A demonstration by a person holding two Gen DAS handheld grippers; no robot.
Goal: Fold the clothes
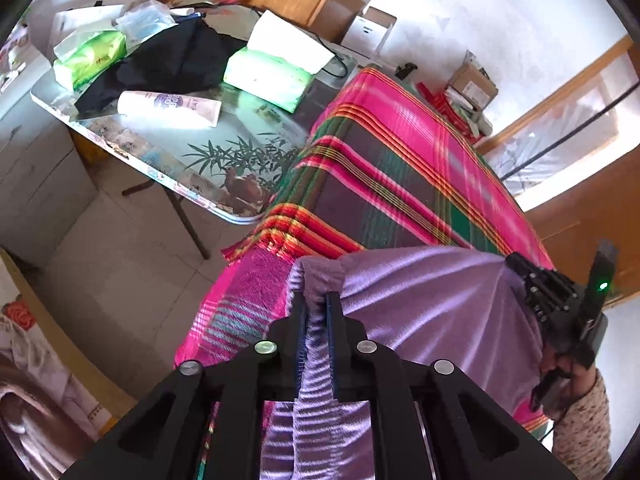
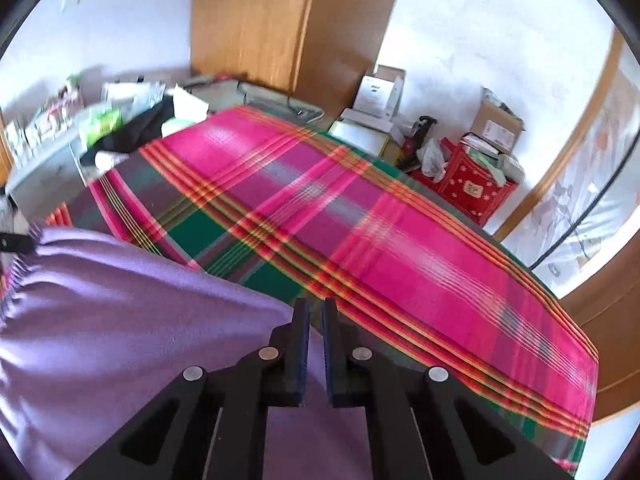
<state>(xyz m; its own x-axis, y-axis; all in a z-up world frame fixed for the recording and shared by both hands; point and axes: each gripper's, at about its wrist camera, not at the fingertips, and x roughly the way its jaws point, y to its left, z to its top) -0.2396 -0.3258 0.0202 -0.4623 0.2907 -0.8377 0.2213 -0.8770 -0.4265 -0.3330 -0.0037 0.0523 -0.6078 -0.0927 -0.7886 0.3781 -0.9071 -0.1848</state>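
The left claw (image 1: 316,312) pinches the lilac garment's (image 1: 420,300) ribbed edge, the cloth stretching rightward to the right claw (image 2: 315,320), nearly closed on its other corner above the plaid bed (image 2: 400,240).

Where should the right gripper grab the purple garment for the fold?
Probably the garment's right-hand edge, coming from above and from the right. The cloth drapes flat there over the plaid bedcover, and the left gripper already pinches the ribbed hem at the opposite end. The right gripper looks nearly shut with no cloth clearly between its fingers.
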